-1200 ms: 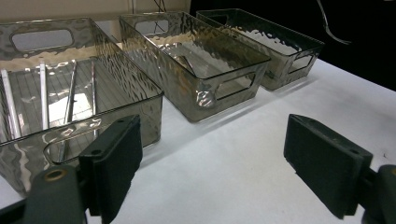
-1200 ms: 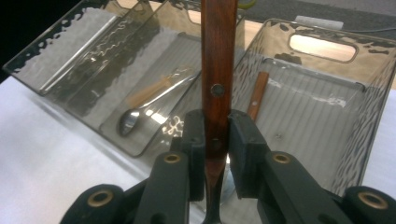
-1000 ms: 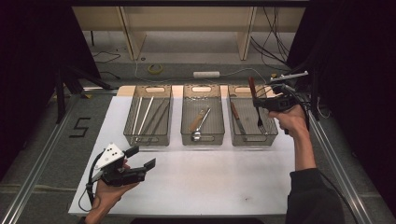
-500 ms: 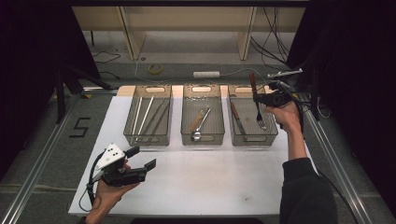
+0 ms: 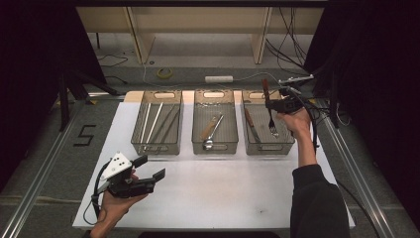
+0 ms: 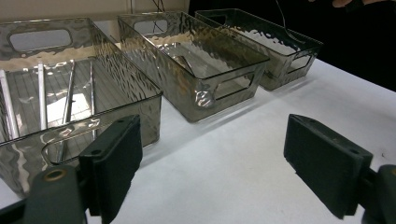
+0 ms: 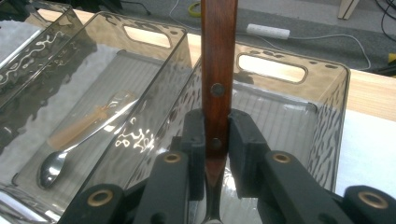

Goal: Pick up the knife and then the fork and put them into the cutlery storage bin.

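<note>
The right claw (image 5: 275,105), clenched on a wooden-handled fork (image 5: 269,110), has dropped closer over the three-o'clock bin (image 5: 268,147), seemingly to deposit it; the left claw (image 5: 148,168) waits released at seven o'clock.

Right gripper (image 5: 271,105) raised at far right, arm stretched forward, jaws clamped together, fingers (image 7: 194,140) pressed inward. Left gripper (image 5: 148,168) low at near left, held level in left hand (image 5: 116,206), jaws spread wide, pointing right.

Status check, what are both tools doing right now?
Right tool shut on wooden-handled fork, above right bin. Left tool open, empty, over table. Knife already in that bin.
</note>
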The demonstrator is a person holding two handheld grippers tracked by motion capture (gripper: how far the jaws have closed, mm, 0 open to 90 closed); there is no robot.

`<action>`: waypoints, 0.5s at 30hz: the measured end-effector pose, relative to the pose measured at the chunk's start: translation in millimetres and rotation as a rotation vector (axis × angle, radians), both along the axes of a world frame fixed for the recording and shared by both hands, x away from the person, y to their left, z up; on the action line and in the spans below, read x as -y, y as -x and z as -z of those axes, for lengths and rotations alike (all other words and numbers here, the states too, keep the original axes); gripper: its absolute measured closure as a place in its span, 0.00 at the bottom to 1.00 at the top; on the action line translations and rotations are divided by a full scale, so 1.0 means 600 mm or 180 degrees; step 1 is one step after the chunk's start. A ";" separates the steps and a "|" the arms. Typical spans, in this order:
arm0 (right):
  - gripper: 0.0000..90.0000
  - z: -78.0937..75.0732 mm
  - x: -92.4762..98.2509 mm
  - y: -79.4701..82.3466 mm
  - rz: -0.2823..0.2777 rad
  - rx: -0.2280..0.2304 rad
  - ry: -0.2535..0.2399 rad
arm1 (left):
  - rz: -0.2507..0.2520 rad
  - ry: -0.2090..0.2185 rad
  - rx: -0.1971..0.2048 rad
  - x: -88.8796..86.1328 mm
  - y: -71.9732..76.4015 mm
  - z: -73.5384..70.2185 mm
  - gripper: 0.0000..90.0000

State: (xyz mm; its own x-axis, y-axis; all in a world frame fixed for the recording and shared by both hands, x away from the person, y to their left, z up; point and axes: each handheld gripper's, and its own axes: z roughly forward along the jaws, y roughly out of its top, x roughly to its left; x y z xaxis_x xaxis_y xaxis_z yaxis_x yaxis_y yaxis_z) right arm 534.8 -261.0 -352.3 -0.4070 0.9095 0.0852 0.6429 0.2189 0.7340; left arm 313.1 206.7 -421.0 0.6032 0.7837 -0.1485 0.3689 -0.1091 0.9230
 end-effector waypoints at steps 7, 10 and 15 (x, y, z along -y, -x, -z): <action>0.87 0.009 -0.004 -0.002 0.0053 0.0007 0.0027 | 0.0004 -0.0005 0.0000 0.000 0.000 0.000 0.21; 0.87 0.013 -0.006 -0.003 0.0062 -0.0004 0.0042 | 0.0004 -0.0004 0.0002 0.000 0.000 0.000 0.21; 0.87 0.024 -0.008 -0.003 0.0054 -0.0017 0.0053 | 0.0006 -0.0007 0.0002 0.000 0.000 0.000 0.21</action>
State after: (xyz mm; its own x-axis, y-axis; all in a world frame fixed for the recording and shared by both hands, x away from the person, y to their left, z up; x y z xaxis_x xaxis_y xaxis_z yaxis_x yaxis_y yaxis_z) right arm 536.4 -256.1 -367.0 -0.3911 0.9175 0.0722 0.6506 0.2201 0.7269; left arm 312.8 206.5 -421.2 0.6047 0.7829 -0.1464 0.3681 -0.1117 0.9231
